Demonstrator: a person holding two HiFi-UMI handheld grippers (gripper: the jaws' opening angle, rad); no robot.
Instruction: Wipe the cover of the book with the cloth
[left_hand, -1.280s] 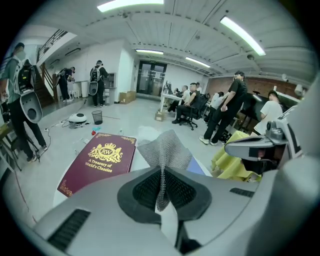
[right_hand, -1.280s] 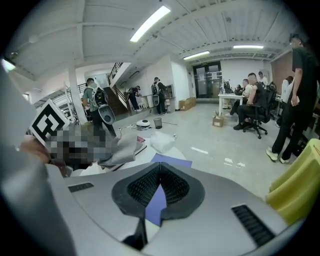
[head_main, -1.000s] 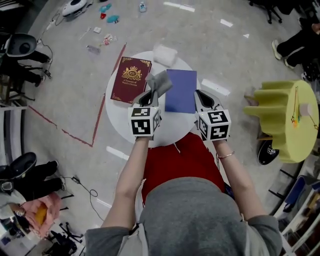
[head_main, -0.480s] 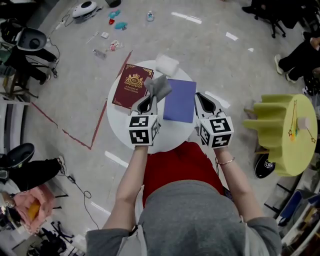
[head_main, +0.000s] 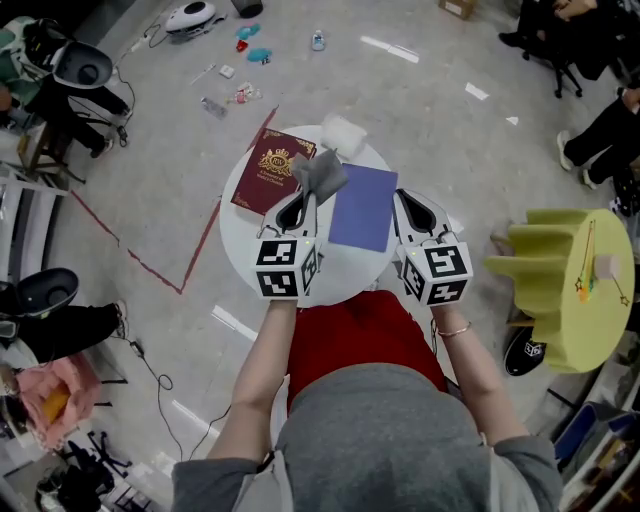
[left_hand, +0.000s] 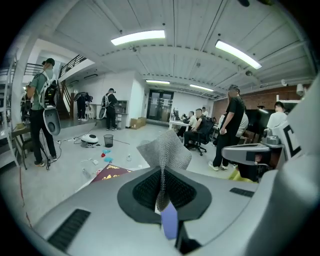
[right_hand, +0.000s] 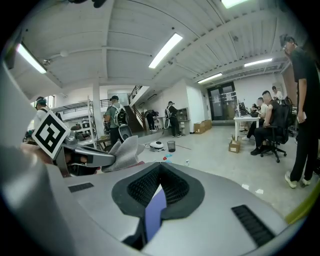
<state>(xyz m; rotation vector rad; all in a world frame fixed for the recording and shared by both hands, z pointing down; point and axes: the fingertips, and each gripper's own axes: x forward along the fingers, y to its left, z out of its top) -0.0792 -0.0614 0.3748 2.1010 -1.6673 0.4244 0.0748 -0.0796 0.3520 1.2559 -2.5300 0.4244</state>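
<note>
- Cloth (head_main: 320, 175): grey and crumpled, pinched in the left gripper (head_main: 303, 200). In the left gripper view its weave runs down the seam between the two closed jaws and flares out above their tips.
- Cloth and left gripper sit at the 9 o'clock edge of the blue book (head_main: 362, 207); I cannot tell if the cloth touches the cover.
- Blue book lies flat near the middle of the round white table (head_main: 340, 275), reaching toward 1 o'clock.
- Right gripper (head_main: 400, 196) is at the blue book's 3 o'clock edge. In the right gripper view its jaws are pressed together at the tips, and a strip of blue and a bit of white show through the slit behind them. Whether it grips the book I cannot tell.
- Maroon book (head_main: 272, 170), with a gold crest, lies at the table's 10 o'clock, overhanging the rim.
- A white packet (head_main: 341, 133) rests at the table's 12 o'clock.
</note>
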